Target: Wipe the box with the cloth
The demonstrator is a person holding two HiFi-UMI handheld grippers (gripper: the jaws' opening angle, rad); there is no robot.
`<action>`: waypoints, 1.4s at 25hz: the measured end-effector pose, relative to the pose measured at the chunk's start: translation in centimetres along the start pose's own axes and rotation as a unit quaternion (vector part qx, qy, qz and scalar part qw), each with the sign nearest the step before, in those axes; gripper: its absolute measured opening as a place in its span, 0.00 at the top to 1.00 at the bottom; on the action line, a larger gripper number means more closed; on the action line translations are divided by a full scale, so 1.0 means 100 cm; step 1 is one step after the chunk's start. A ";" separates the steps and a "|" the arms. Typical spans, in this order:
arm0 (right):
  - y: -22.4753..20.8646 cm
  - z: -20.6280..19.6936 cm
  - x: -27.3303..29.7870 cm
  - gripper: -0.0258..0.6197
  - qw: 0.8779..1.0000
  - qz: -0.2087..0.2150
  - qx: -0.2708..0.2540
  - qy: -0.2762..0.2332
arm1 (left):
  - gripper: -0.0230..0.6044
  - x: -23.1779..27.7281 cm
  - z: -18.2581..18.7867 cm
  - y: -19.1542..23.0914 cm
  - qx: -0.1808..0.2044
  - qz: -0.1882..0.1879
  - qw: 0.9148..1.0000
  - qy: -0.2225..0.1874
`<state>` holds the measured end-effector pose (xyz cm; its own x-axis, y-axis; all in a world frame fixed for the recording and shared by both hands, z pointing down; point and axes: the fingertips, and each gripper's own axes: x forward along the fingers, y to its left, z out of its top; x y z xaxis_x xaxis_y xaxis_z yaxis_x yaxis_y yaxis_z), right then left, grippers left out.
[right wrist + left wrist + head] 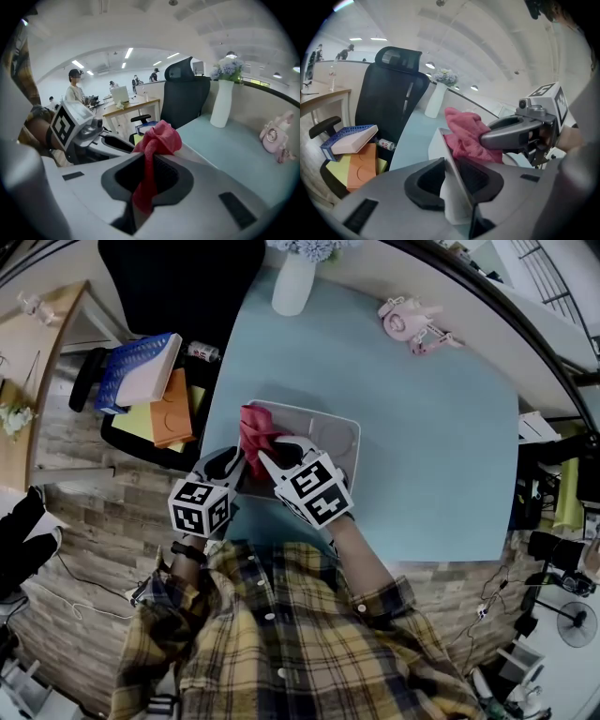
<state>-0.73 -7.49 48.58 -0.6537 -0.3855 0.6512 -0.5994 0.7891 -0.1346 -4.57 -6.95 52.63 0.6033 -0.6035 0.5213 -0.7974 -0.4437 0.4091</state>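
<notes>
Here, the left hand-held gripper [452, 177] is clamped on the near wall of the white box [330, 414], which sits on the tabletop [431, 437]. Just beside it, the right hand-held gripper [146, 177] pinches the red cloth [158, 138], bunched ahead of its jaws at the box's rim.

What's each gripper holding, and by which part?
The left gripper holds the box by a side wall; the right gripper holds the cloth by a fold.
</notes>
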 end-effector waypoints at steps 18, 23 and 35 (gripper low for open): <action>-0.009 -0.029 0.009 0.88 0.992 -0.034 -0.079 0.090 | 0.81 0.000 0.001 0.000 0.000 -0.002 1.000 -0.001; -0.020 -0.039 -0.005 0.88 0.992 -0.048 -0.070 0.096 | 0.81 -0.001 0.001 0.000 0.000 -0.001 1.000 -0.001; -0.042 -0.058 -0.042 0.88 0.990 -0.092 -0.061 0.092 | 0.81 -0.001 0.000 0.000 0.003 -0.002 1.000 0.001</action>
<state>7.23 -6.39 50.75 -0.4373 -0.4428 0.7827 -0.6331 0.7698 0.0818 -4.63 -6.92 52.56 0.6067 -0.6009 0.5204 -0.7948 -0.4499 0.4072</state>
